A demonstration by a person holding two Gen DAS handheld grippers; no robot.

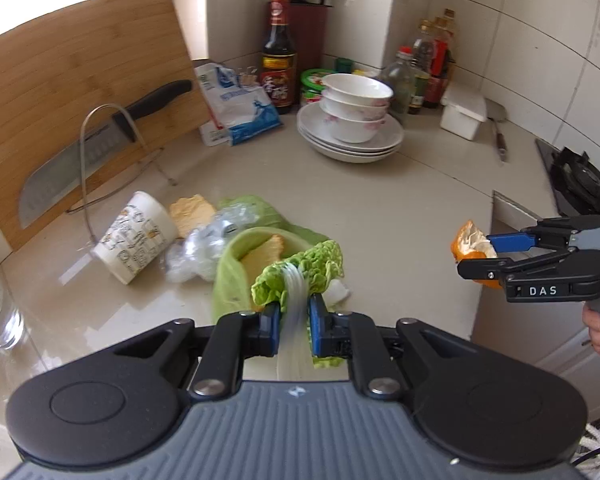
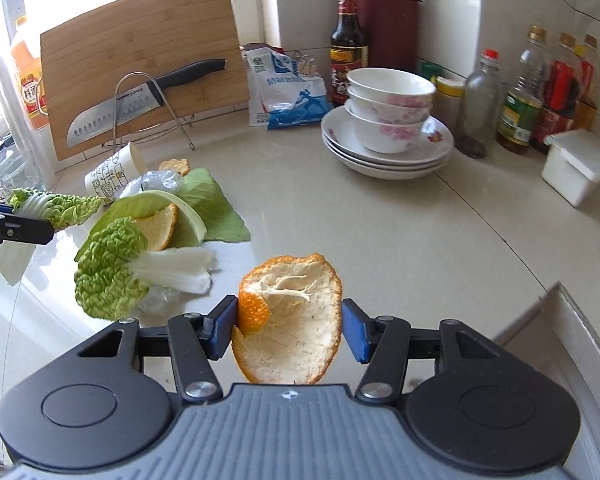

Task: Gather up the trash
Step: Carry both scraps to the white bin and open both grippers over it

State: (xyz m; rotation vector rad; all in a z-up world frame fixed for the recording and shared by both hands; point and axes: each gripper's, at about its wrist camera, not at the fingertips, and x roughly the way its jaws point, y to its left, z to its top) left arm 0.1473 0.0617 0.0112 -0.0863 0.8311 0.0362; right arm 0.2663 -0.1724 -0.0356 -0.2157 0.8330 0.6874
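Observation:
My left gripper point(image 1: 294, 322) is shut on a cabbage leaf point(image 1: 296, 276) by its white stem, held above the counter; it also shows in the right wrist view point(image 2: 56, 206). My right gripper point(image 2: 288, 330) is shut on a piece of orange peel point(image 2: 292, 320), which also shows in the left wrist view point(image 1: 470, 244). On the counter lies a trash pile: a tipped paper cup point(image 1: 134, 236), crumpled clear plastic point(image 1: 204, 244), green cabbage leaves point(image 2: 216, 204), another orange peel point(image 2: 160, 224) and a second cabbage leaf point(image 2: 112, 268).
A cutting board point(image 2: 140, 52) and knife point(image 2: 140, 100) lean on a wire rack at the back left. Stacked bowls on plates point(image 2: 388, 128), a salt bag point(image 2: 288, 92), sauce bottles point(image 2: 348, 40), a white box point(image 2: 576, 164) and a gas stove point(image 1: 580, 180) stand around.

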